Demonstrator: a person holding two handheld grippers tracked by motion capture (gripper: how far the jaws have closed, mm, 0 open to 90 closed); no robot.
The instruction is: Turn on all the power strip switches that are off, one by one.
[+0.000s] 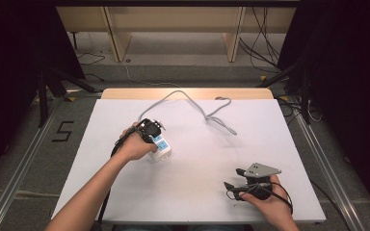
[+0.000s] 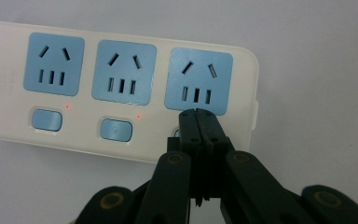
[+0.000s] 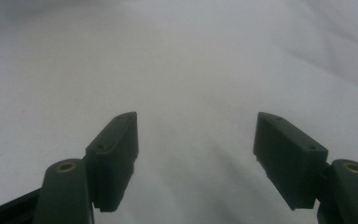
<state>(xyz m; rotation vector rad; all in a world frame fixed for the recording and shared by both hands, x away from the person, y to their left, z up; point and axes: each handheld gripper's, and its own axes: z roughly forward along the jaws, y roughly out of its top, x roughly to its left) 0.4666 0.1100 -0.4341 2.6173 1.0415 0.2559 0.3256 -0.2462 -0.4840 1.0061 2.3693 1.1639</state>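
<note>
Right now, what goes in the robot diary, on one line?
left gripper: shut, tips over third switch of power strip | two switch lights on | right gripper: open, holds nothing, over table

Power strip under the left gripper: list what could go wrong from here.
1. The left gripper, jaws shut, points at the third switch of the power strip; its tip sits close to the socket slots and could slip onto them.
2. Two red lights glow beside the other switches, so the strip looks live.
3. The right gripper rests open on the table, apart from the strip, so a hard push may slide the strip on its grey cable.
</note>
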